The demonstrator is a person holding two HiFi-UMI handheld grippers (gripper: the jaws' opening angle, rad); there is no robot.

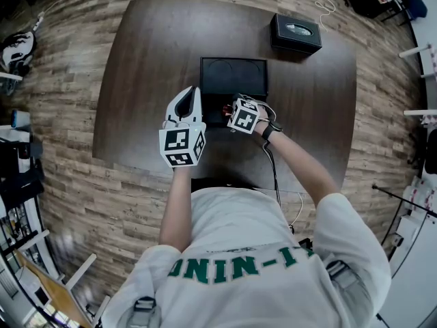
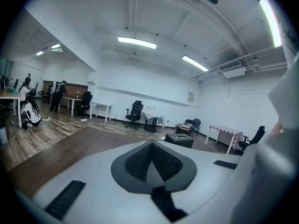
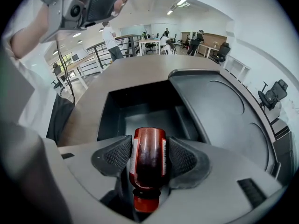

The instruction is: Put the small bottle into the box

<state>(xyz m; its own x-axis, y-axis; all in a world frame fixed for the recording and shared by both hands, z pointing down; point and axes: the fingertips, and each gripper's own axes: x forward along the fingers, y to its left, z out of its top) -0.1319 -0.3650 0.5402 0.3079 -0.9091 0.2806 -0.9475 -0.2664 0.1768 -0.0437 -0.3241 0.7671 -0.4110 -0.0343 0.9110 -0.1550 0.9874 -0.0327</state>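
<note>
The right tongs (image 3: 148, 146) grasp the small bottle (image 3: 148, 160) across its body, cap towards the hand. The pads seem to press both sides, though on the right the contact is hard to confirm. Just beyond the bottle's base lies the open black box (image 3: 106, 113), with its lid (image 3: 219, 111) flat behind it on the table (image 1: 150, 60). The left tongs (image 1: 191, 101) hover just beside the right pair, clenched on nothing. A black tissue box (image 1: 295, 33) sits well beyond both.
</note>
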